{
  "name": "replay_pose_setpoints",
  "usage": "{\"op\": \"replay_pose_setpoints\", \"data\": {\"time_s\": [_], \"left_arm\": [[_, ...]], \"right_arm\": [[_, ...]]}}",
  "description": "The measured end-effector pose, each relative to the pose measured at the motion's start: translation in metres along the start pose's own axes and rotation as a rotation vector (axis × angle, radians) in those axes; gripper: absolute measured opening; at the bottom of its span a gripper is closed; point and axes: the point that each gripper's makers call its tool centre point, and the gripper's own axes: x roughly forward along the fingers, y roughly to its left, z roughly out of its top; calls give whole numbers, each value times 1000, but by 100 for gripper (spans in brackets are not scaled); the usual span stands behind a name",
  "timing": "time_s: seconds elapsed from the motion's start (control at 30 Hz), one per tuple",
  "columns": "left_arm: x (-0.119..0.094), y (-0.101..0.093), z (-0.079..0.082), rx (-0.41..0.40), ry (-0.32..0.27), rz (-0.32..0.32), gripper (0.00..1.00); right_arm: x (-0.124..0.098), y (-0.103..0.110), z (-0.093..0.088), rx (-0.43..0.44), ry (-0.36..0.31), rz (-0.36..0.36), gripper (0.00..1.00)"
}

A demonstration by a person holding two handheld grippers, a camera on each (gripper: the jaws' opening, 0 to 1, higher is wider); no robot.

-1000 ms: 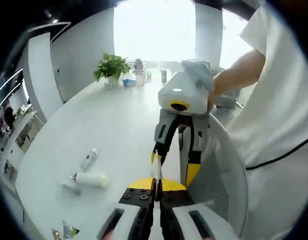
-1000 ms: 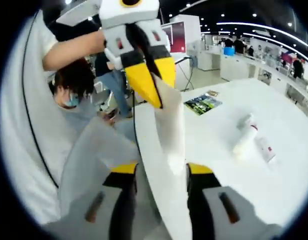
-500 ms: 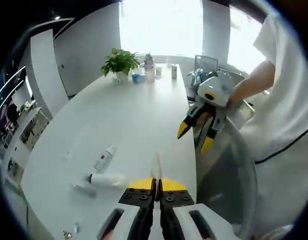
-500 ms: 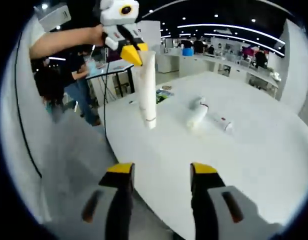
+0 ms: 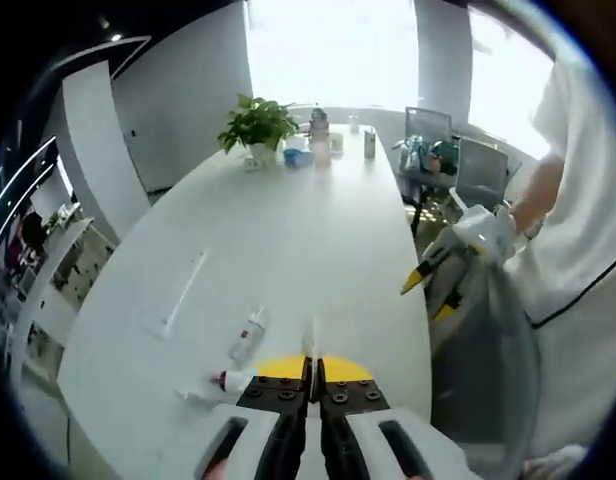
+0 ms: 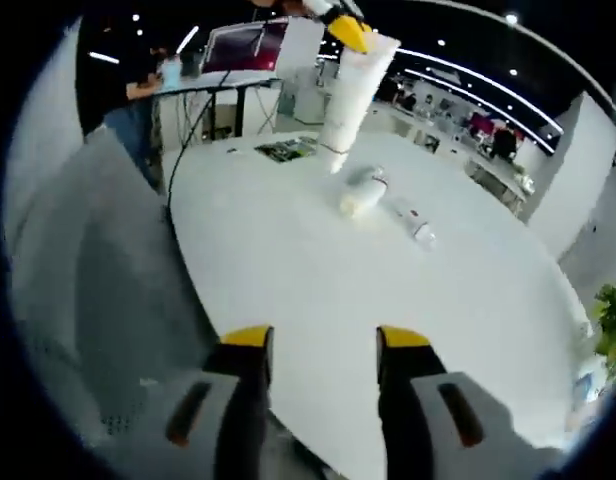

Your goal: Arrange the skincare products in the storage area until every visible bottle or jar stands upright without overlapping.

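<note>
My left gripper (image 5: 311,366) is shut on the flat end of a white tube (image 5: 311,340), which I see edge-on between its jaws. In the right gripper view that tube (image 6: 348,100) hangs cap-down from the left gripper (image 6: 344,24) above the white table (image 6: 388,290). Below it on the table lie a stubby white bottle (image 6: 358,192) and a slim bottle (image 6: 413,222). In the left gripper view these are the slim bottle (image 5: 250,335) and the white bottle (image 5: 233,381). My right gripper (image 6: 325,345) is open and holds nothing, off the table's edge (image 5: 428,297).
A potted plant (image 5: 258,122) and several small containers (image 5: 318,140) stand at the table's far end. A leaflet (image 6: 288,150) lies near the table's edge. A grey mesh chair (image 5: 488,370) stands beside the table. A person in white (image 5: 578,230) is close on the right.
The right gripper has drawn back from the tube and away from the table's edge, still open. The left gripper keeps the tube and now holds it further over the table, above the lying bottles.
</note>
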Motion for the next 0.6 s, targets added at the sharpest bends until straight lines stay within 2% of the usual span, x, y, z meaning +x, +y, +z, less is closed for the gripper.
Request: {"op": "replay_pose_setpoints", "data": {"time_s": [0.07, 0.1, 0.13, 0.23, 0.27, 0.37, 0.43, 0.47, 0.6], "left_arm": [[2, 6, 6, -2, -5, 2, 1], [5, 10, 10, 3, -9, 4, 1], [7, 15, 13, 5, -10, 7, 1], [14, 25, 18, -2, -6, 10, 1], [17, 28, 19, 2, -4, 12, 1], [25, 40, 21, -3, 0, 15, 1], [28, 46, 23, -17, -3, 14, 1], [30, 50, 24, -17, -6, 20, 1], [35, 62, 32, -13, -14, 30, 1]], "right_arm": [[2, 3, 0, -65, 5, 26, 36], [-1, 0, 7, -11, -44, 9, 36], [-2, -1, 9, 1, -60, 5, 36], [-3, -8, 8, 37, -62, -9, 37], [-5, -9, 10, 77, -79, -17, 37], [-5, -12, 13, 115, -105, -13, 37], [-8, -10, 21, 237, -157, 22, 37], [-9, -13, 23, 254, -174, 18, 37], [-12, -20, 24, 403, -195, 35, 37]]}}
